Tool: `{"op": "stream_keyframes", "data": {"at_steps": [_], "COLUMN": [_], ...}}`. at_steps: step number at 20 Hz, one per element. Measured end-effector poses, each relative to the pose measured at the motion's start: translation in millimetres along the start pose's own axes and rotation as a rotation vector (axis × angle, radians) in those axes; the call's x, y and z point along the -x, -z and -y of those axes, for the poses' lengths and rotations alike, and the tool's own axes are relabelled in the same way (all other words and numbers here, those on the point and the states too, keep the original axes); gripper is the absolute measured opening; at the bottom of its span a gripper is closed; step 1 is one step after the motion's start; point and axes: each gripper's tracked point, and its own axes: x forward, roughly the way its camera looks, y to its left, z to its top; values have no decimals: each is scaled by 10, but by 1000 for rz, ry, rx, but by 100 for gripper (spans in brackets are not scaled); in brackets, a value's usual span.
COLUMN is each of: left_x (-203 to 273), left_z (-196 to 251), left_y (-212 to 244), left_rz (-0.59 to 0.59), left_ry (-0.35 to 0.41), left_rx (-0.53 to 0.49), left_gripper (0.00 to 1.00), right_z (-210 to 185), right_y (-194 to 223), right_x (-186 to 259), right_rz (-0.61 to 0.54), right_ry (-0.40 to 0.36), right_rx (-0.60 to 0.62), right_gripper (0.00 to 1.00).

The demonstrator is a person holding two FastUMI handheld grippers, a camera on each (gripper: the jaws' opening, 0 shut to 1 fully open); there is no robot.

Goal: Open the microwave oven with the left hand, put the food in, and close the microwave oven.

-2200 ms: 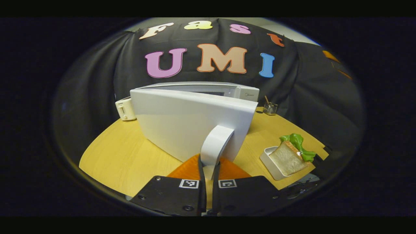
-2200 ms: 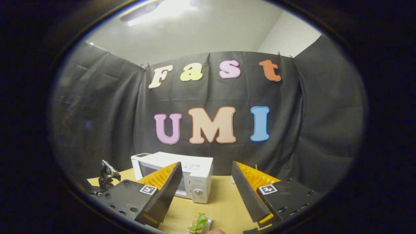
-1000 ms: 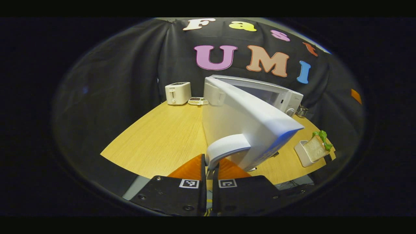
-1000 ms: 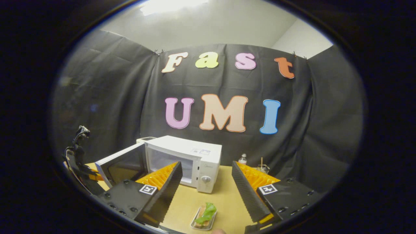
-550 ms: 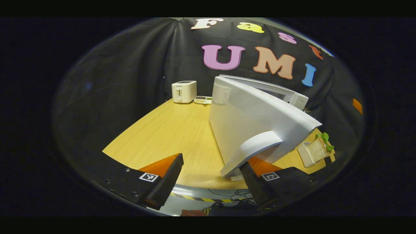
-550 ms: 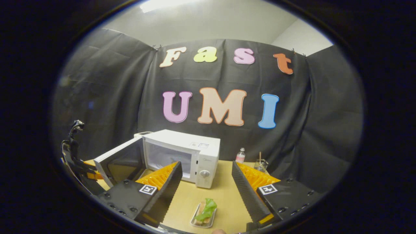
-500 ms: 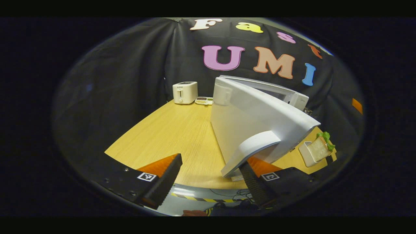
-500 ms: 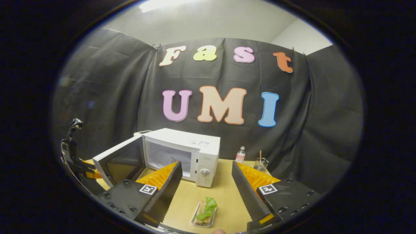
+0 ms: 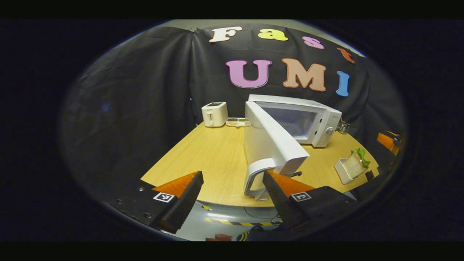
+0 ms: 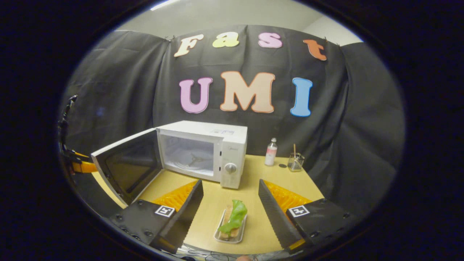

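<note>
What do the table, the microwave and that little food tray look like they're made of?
Table: pale wood or laminate, judging by its fine grain lines. Microwave: smooth white casing, painted metal or plastic; I cannot tell which. Tray: thin, pale and glossy with rounded corners, probably plastic.

No legible text. Microwave oven [image 10: 203, 152]: small brand mark above dial and sticker on top, both too small to read. Square coded marker on each finger block of right gripper [image 10: 230, 212] and left gripper [image 9: 232, 197]: pattern only, no characters.
</note>
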Motion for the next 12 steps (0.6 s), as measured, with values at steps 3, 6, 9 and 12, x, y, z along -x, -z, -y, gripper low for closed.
{"op": "stream_keyframes", "data": {"at_steps": [3,6,9,12], "left_x": [133,231,323,404], "left_z": [-92,-140,-173,-167], "left_y": [-185,-278,-411,-600], "left_rz": [48,62,100,141], "left_ry": [-37,-62,-81,-88], "left_rx": [-7,1,-4,3], "left_gripper": [100,100,100,100], "right_z": [44,90,111,99], "right_y": [308,701,998,1273], "right_x": [-80,-134,-149,-147], "right_rz": [-66,-144,-201,-255], "right_ry": [16,22,21,18], "right_rx": [-43,-47,-36,-35], "right_gripper": [98,97,98,98]}}
